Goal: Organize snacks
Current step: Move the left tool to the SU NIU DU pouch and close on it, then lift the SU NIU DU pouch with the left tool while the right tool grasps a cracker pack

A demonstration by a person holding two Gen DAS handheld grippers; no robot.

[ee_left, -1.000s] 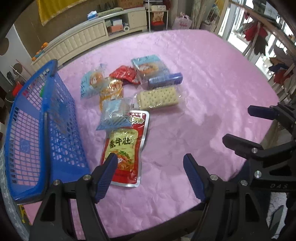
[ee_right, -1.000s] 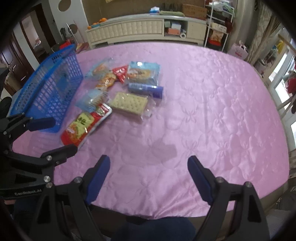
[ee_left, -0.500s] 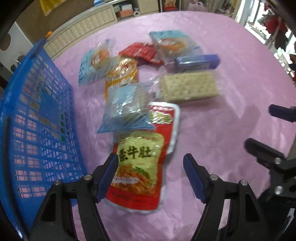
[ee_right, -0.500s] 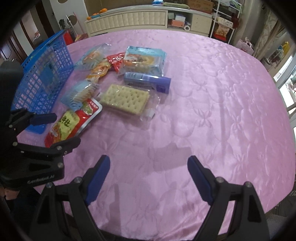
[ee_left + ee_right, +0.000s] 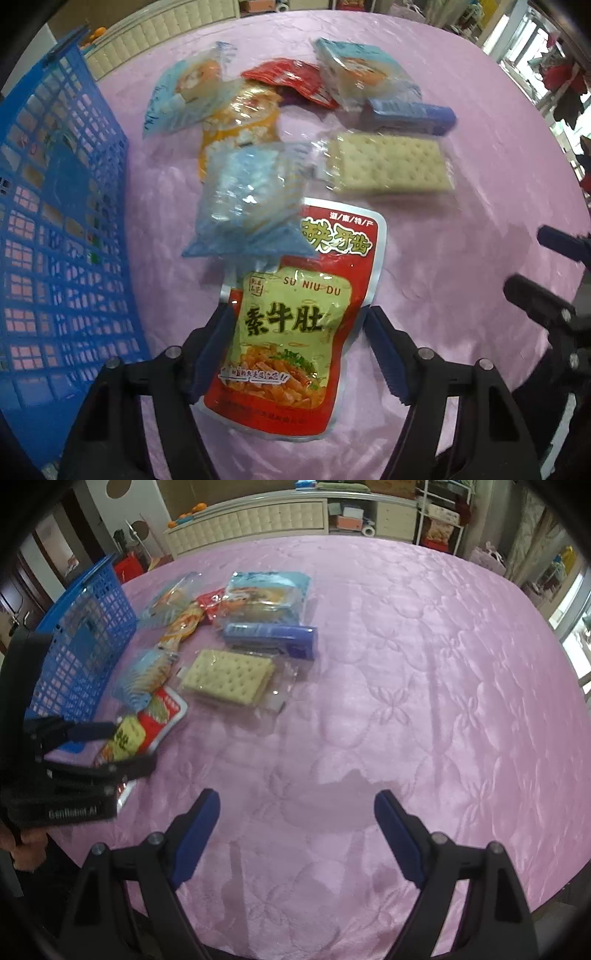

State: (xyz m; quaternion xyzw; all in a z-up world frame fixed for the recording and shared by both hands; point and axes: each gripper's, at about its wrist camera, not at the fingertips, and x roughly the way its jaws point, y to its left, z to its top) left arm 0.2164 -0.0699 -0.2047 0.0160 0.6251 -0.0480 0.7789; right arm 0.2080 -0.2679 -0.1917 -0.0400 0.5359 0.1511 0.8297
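Pink quilted tablecloth (image 5: pixel 424 672), cream sideboard (image 5: pixel 258 517) behind

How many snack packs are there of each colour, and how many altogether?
Light blue packs: 3
Red packs: 2
Orange-yellow pack: 1
Purple-blue pack: 1
Clear cracker pack: 1
Total: 8

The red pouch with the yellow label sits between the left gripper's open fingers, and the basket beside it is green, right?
Not quite: the basket is blue, not green, as the left wrist view shows. The red pouch does lie between the open fingers of the left gripper.
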